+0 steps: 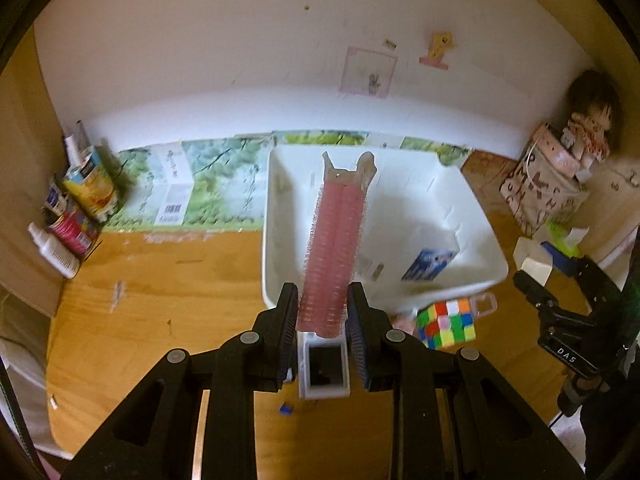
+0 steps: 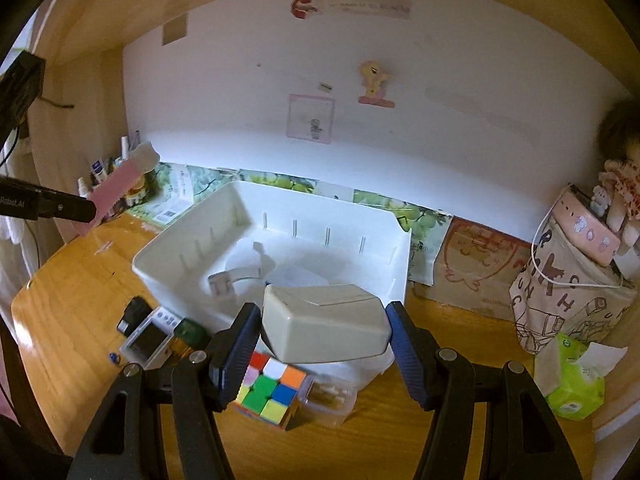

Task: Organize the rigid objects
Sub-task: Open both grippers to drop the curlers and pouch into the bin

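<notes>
My left gripper (image 1: 323,300) is shut on a long pink bristly hair-roller clip (image 1: 335,240) with a beige handle end, held out over the near rim of the white plastic bin (image 1: 276,216). The same pink clip (image 2: 120,184) shows at the far left of the right wrist view, above the desk. My right gripper (image 2: 322,332) is shut on a beige rounded box (image 2: 326,320), lifted in front of the white bin (image 2: 160,256). A colourful puzzle cube (image 2: 268,388) (image 1: 446,322) lies on the desk below it. A blue-and-white carton (image 1: 428,266) lies inside the bin.
A small clear lidded container (image 2: 328,398) sits beside the cube. A white device (image 2: 146,338), a black item and a small dark jar lie left of the bin. A green tissue pack (image 2: 574,380), a patterned bag (image 2: 568,292) and a doll stand right. Bottles and cans (image 1: 76,208) crowd the left corner.
</notes>
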Demonstrator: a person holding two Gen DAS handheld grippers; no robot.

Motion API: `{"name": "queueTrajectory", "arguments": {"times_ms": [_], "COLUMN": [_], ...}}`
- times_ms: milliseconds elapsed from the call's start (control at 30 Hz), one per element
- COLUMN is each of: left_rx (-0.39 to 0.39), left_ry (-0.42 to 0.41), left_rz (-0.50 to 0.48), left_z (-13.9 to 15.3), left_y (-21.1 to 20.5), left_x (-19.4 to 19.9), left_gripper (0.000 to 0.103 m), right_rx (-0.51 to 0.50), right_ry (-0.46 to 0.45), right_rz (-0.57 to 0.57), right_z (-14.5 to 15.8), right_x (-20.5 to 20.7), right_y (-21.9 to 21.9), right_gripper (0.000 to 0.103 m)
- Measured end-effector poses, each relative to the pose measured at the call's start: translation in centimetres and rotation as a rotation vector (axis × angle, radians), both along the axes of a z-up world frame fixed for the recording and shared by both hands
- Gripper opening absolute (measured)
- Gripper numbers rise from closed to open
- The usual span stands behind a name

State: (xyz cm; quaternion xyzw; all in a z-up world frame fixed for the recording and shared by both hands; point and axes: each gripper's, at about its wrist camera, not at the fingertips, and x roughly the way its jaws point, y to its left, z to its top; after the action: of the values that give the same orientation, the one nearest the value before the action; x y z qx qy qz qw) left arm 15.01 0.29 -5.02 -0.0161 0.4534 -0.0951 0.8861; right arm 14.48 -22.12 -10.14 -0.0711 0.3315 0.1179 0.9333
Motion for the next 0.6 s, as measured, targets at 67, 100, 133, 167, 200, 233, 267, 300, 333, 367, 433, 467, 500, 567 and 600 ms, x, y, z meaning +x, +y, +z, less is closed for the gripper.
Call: {"name": "queueTrajectory", "arguments": {"times_ms": [67, 100, 133, 167, 200, 233, 267, 300, 333, 367, 433, 467, 500, 567, 600], "left_rx": [-0.023, -0.041, -0.053, -0.068, -0.082, -0.093, -0.101, -0.103, -0.102, -0.103, -0.111, -0.115, -0.120, -0.117, -0.112], "left_ry": [-0.022, -0.029, -0.034, -0.038, -0.042, -0.045, -0.049, -0.054, -0.060, -0.064, -0.066, -0.065, -0.062, -0.057, -0.054], "left_rz": [-0.009, -0.020, -0.025, -0.031, -0.036, -0.042, -0.046, -0.047, -0.046, -0.047, -0.041, -0.037, -0.034, -0.029, -0.025], "left_z": [-0.2, -0.4, -0.5, -0.6, -0.7, -0.9, -1.1, -1.3, -1.5, -1.6, -1.9, -2.1, -2.4, -2.9, -3.0], "left_y": [-0.1, -0.2, -0.3, -0.4, -0.4, -0.5, -0.6, -0.6, -0.7, -0.7, -0.7, -0.7, -0.7, -0.7, -0.8], "left_x": [0.7, 1.1, 1.4, 1.6, 1.9, 2.2, 2.4, 2.7, 2.9, 3.1, 3.7, 3.9, 4.2, 4.7, 4.8], "left_gripper": [0.027, 0.028, 0.028, 0.028, 0.028, 0.028, 0.028, 0.028, 0.028, 0.028, 0.029, 0.029, 0.029, 0.030, 0.034], "right_rx": [0.003, 0.003, 0.000, -0.004, -0.009, -0.008, -0.002, 0.002, 0.007, 0.010, 0.016, 0.021, 0.028, 0.040, 0.044], "right_ry": [0.001, 0.001, 0.001, 0.002, 0.002, 0.001, 0.004, 0.007, 0.011, 0.015, 0.016, 0.015, 0.013, 0.016, 0.019], "right_rz": [-0.012, -0.018, -0.025, -0.031, -0.033, -0.034, -0.036, -0.038, -0.043, -0.045, -0.053, -0.055, -0.059, -0.065, -0.067], "right_z": [-0.2, -0.4, -0.6, -0.8, -1.0, -1.2, -1.4, -1.5, -1.8, -2.0, -2.2, -2.3, -2.3, -2.4, -2.5], "right_x": [0.6, 0.9, 1.2, 1.4, 1.7, 1.9, 2.2, 2.3, 2.6, 2.8, 3.2, 3.3, 3.4, 3.7, 3.8], "right_y": [-0.2, -0.3, -0.3, -0.4, -0.4, -0.4, -0.4, -0.5, -0.6, -0.6, -0.7, -0.8, -0.9, -1.0, -1.1], "right_gripper": [0.065, 0.065, 0.065, 0.065, 0.065, 0.065, 0.065, 0.065, 0.065, 0.065, 0.066, 0.070, 0.073, 0.080, 0.080]}}
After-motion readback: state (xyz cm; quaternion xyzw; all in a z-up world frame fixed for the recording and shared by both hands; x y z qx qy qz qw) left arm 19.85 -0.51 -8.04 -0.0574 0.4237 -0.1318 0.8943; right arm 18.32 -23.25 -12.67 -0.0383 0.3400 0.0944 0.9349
